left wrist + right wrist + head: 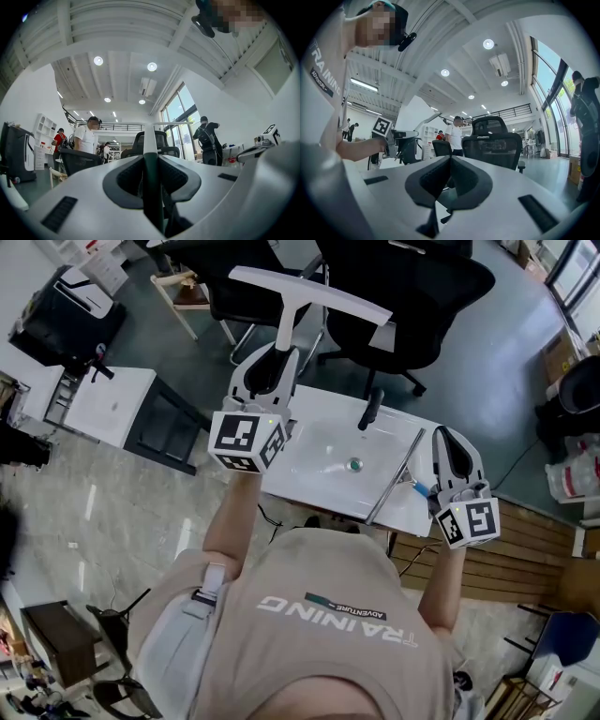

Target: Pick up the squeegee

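The left claw [278, 357] is clenched on the handle of the white T-shaped plastic squeegee [309, 292] and holds it raised beyond the far edge of the white desk [319, 451], with the blade crosswise above the black office chairs [412, 287] behind the desk. The right claw [446, 437] is clenched on nothing and sits over the right end of the desk. Judged from its slim build, the squeegee should be light and stiff in the handle, with a flexible blade edge. The smooth handle may slip or pivot under the overhanging head, so the grasp belongs on the handle, close below the crossbar, never on the blade. The left gripper view alone shows the contact: the dark lower handle [153, 187] runs between the pads of the left claw [152, 164], and the crossbar sits level. The head view alone shows the full blade and its place relative to the desk. The right gripper view confirms that the right claw [449, 161] has its pads together with nothing between
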### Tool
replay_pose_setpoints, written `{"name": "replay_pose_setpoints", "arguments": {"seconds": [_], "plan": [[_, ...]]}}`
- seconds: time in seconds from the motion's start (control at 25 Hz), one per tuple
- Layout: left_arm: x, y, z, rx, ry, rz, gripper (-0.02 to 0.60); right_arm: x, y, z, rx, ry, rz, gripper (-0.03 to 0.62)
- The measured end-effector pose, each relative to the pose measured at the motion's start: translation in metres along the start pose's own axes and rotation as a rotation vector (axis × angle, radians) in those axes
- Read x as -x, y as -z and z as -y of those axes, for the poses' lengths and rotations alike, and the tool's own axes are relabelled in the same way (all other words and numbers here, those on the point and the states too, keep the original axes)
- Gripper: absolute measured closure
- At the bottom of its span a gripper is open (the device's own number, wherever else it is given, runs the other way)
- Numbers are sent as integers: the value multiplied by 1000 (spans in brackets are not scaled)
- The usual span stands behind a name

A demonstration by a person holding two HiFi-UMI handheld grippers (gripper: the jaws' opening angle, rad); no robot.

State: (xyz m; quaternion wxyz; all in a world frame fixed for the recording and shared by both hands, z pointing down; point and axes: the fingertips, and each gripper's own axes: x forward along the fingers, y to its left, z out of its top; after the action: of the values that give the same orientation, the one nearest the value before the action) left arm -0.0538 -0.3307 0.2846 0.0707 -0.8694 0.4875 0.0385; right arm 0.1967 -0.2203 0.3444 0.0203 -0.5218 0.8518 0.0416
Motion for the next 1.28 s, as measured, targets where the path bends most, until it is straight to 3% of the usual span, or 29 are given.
{"name": "replay_pose_setpoints", "arguments": {"seconds": [1.28], "plan": [[9,-3,10,-4,6,2,480,16,-8,-5,15,14,11,563]]}}
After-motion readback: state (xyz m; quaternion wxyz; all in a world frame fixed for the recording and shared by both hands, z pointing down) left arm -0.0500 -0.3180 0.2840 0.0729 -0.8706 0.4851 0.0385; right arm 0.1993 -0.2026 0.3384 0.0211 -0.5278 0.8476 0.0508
